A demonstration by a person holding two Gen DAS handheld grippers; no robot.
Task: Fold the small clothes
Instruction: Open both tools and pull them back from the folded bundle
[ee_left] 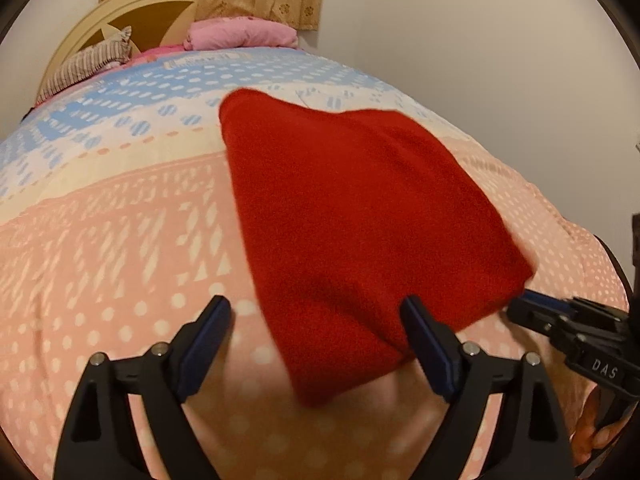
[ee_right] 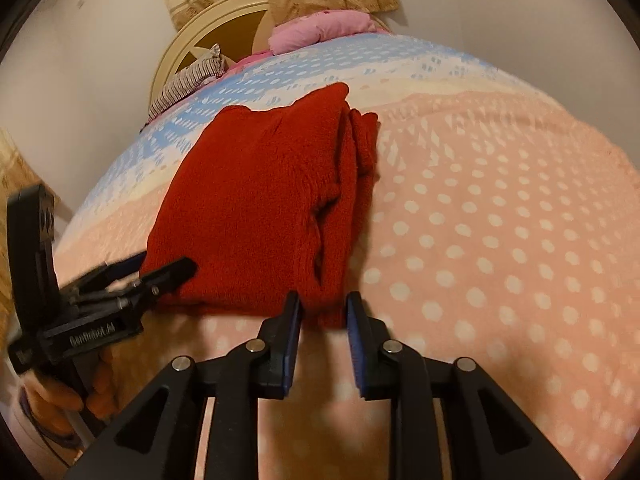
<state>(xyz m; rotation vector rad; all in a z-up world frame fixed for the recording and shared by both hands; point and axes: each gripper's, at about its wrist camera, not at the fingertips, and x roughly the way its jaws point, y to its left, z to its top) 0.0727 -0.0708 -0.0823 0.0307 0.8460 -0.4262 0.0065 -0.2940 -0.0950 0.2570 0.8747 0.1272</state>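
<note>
A folded red fleece garment [ee_left: 360, 208] [ee_right: 256, 208] lies flat on the bed. In the left wrist view my left gripper [ee_left: 316, 308] stands wide open over the garment's near left corner. The cloth runs between its fingers, and only the right finger [ee_left: 420, 320] is against the cloth's edge. In the right wrist view my right gripper [ee_right: 324, 300] is narrowly open at the garment's near right corner. A fold of cloth sits between its pads, loose on the right side. Each gripper also shows in the other's view: the right gripper [ee_left: 520, 306] and the left gripper [ee_right: 164, 266].
The bedspread [ee_right: 500, 240] is pink with white dots, with a blue band farther back. A pink pillow [ee_left: 240, 34] and a striped pillow [ee_left: 88, 66] lie by the round headboard [ee_left: 132, 8]. Curtains hang behind. A hand [ee_right: 60, 396] holds the left gripper.
</note>
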